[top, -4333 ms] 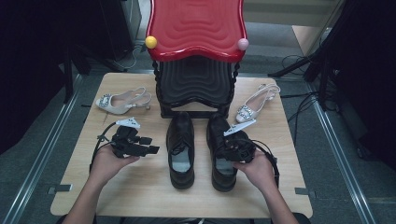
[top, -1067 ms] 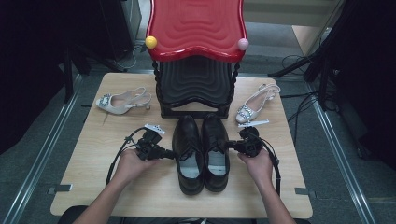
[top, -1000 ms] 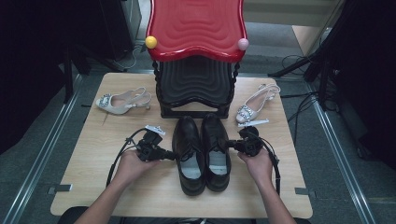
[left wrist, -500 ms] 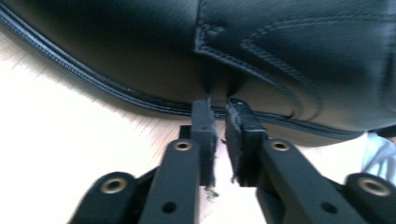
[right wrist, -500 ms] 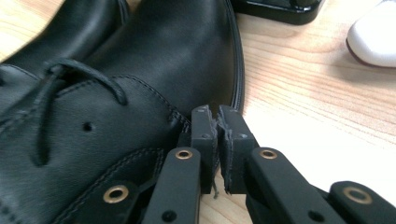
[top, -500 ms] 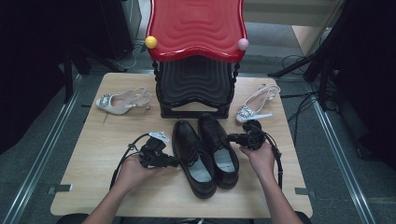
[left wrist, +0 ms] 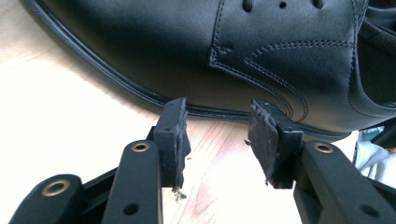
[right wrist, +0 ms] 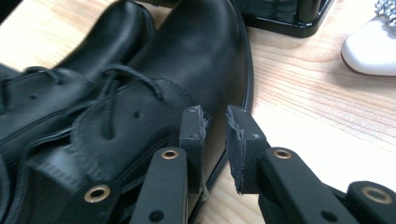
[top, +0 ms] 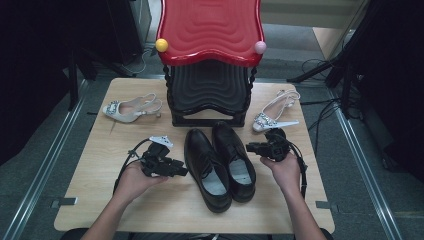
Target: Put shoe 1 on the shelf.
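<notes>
Wooden table [top: 100, 200] bears two black shoes [top: 220, 162], two white heels [top: 131, 107] (both hand-held grippers [top: 181, 171] gape, empty).

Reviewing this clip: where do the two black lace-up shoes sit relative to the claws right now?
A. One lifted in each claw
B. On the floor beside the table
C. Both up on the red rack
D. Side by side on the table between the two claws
D. The black shoes lie together on the table, with the left claw at their left side and the right claw at their right; both claws are open and hold nothing.
</notes>
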